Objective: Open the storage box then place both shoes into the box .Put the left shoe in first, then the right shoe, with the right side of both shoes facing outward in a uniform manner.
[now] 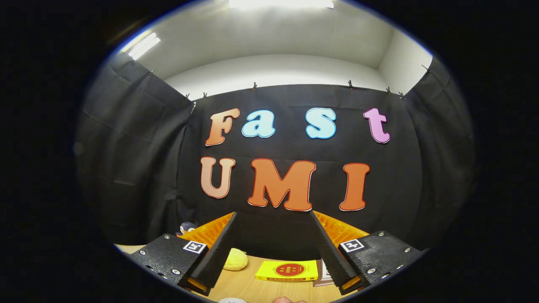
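My gripper (273, 216) is held up high and level, open wide, with nothing between its fingers. The two fingers (221, 248) frame the booth's black cloth wall beyond them. Below them lies the wooden table (248, 288). I cannot make out the storage box or the shoes here.
A yellow flat box with a red round mark (287, 270) lies on the table between the fingers. A soft yellow object (236, 259) rests beside the left finger. A small dark toy (185, 228) sits at the far left by the wall.
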Action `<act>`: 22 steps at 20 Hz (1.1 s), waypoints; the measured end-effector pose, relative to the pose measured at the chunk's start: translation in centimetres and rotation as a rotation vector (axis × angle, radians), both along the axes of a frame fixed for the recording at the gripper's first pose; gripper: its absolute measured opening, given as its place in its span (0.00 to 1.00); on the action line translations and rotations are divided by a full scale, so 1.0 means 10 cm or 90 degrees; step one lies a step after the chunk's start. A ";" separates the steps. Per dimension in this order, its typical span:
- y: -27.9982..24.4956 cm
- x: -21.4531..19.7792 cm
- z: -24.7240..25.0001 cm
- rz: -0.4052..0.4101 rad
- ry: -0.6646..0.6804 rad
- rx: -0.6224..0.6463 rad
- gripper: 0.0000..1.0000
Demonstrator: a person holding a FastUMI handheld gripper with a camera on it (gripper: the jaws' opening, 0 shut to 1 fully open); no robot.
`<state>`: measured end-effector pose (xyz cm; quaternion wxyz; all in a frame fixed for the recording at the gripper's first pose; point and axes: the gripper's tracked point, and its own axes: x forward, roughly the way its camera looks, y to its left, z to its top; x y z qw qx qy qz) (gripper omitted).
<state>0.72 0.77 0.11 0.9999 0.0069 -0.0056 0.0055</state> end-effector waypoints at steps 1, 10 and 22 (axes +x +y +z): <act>0.01 0.00 0.01 0.000 -0.001 -0.001 0.99; 0.16 0.03 -0.03 0.021 0.003 -0.005 0.99; 1.26 -0.25 -0.73 0.204 0.146 0.047 1.00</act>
